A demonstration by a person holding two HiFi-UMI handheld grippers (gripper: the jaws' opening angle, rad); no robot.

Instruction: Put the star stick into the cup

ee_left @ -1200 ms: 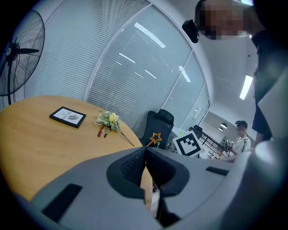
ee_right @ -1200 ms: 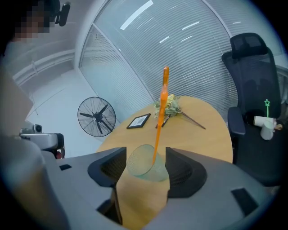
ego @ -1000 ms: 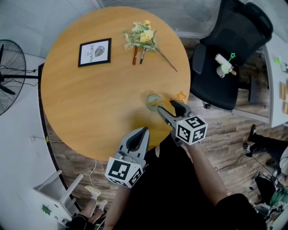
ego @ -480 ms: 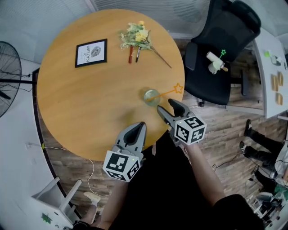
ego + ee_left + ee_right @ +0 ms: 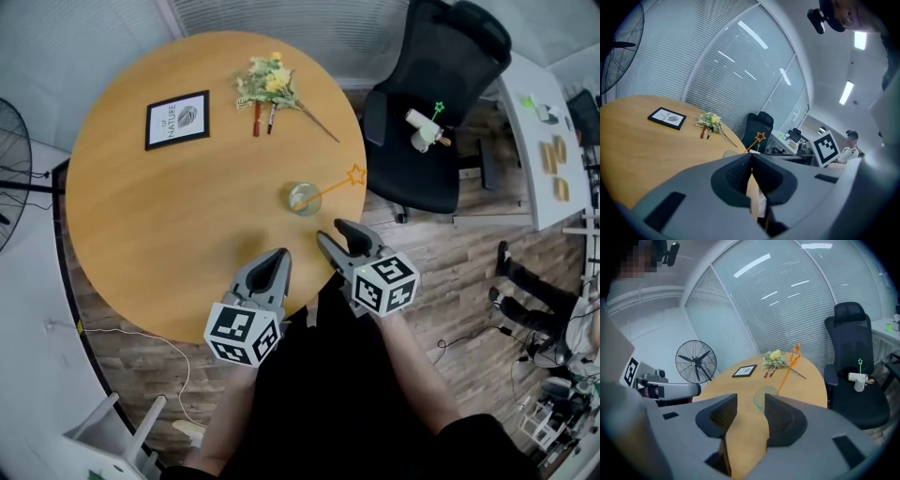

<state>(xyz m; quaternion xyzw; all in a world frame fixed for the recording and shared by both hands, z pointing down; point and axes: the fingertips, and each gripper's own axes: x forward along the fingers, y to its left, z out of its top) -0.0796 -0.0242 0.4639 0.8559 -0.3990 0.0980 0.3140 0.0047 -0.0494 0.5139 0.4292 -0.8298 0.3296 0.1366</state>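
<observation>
A clear cup (image 5: 304, 198) stands on the round wooden table (image 5: 141, 225) near its right edge. The orange star stick (image 5: 330, 187) leans out of the cup, its star (image 5: 356, 174) out past the table rim. My right gripper (image 5: 335, 234) hovers just behind the cup, open and empty, and its jaws have just been closing. In the right gripper view the cup (image 5: 759, 397) and stick (image 5: 790, 366) lie beyond the right gripper (image 5: 751, 399). My left gripper (image 5: 279, 255) hangs shut and empty at the near edge. The left gripper view shows its jaws (image 5: 751, 157) meeting and the star (image 5: 761, 137) behind.
A framed picture (image 5: 177, 119), a flower bunch (image 5: 265, 80) and two pens (image 5: 262, 117) lie on the far half of the table. A black office chair (image 5: 422, 112) at the right holds a white cup with a green star stick (image 5: 424, 128). A fan (image 5: 9, 169) stands at the left.
My right gripper has drawn back a little from the cup and risen, and its jaws have narrowed. The stick stays leaning in the cup. My left gripper has shifted only slightly.
</observation>
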